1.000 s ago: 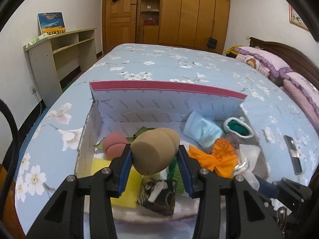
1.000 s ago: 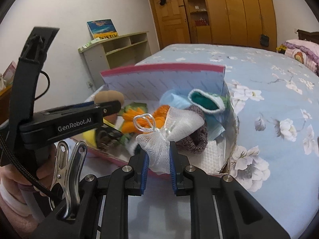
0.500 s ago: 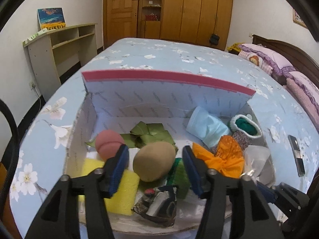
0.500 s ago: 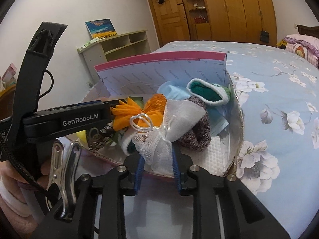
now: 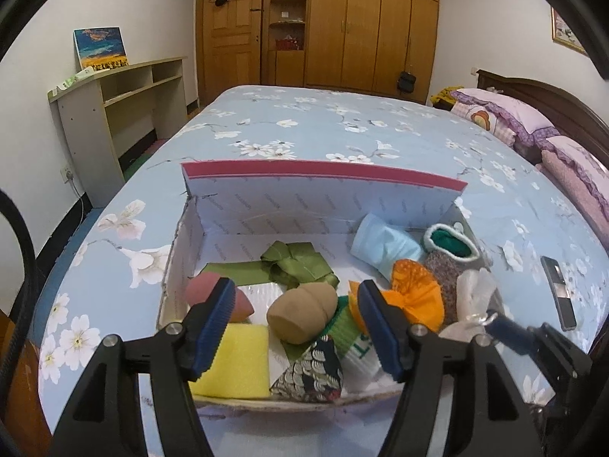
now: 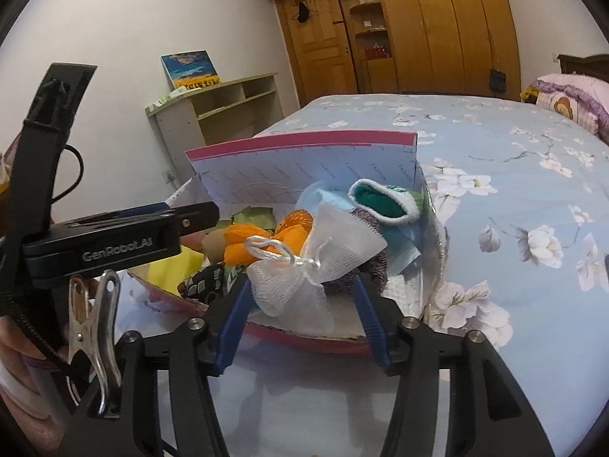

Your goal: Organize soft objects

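Observation:
An open cardboard box (image 5: 323,190) with a pink-edged flap lies on the bed. It holds several soft things. A tan egg-shaped sponge (image 5: 300,316) lies in the box between the jaws of my left gripper (image 5: 297,327), which is open and clear of it. A white mesh pouch (image 6: 304,270) rests at the box's near right corner between the jaws of my right gripper (image 6: 300,304), which is open. The pouch also shows in the left wrist view (image 5: 472,297). A pink sponge (image 5: 205,293), yellow sponge (image 5: 236,361) and green ribbon (image 5: 293,262) lie nearby.
The box sits on a blue flowered bedspread (image 5: 323,125). A dark phone (image 5: 557,293) lies on the bed right of the box. Pink pillows (image 5: 506,118) are at the far right. A shelf unit (image 5: 121,106) stands by the left wall, wardrobes (image 5: 361,26) behind.
Both grippers opened. The left let the tan sponge drop into the box. The right let go of the white mesh pouch at the box's corner.

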Demonstrator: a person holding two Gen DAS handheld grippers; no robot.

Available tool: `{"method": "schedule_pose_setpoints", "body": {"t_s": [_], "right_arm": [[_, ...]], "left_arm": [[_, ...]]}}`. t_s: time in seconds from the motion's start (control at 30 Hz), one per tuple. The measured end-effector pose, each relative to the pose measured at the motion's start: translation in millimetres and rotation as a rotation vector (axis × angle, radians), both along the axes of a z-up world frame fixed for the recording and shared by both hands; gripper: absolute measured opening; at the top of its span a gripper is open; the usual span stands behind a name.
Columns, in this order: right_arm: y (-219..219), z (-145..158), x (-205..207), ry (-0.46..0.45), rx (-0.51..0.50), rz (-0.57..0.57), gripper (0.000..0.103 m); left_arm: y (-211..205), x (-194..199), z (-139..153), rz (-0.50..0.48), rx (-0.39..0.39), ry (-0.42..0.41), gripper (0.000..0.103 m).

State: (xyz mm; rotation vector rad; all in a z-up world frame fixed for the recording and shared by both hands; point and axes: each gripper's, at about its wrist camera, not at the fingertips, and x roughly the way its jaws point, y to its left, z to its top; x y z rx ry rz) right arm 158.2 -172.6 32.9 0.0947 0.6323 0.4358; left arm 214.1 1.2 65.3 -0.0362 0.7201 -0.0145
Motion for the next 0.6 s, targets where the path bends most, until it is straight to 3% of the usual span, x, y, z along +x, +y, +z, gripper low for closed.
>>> {"method": "schedule_pose_setpoints", "body": {"t_s": [0.23,0.6], "right_arm": [[-11.9,8.4,-4.8,-0.016,0.043,-0.009,0.070],[-15.4,15.0,-24.7,-0.009,0.029,-0.038,0.070]], "left_arm": [[0.6,-17.9,5.0,-0.006,-0.021,0.002,0.070],[-2.8,-49.2,4.5,-0.011,-0.023,0.032,0.070]]}}
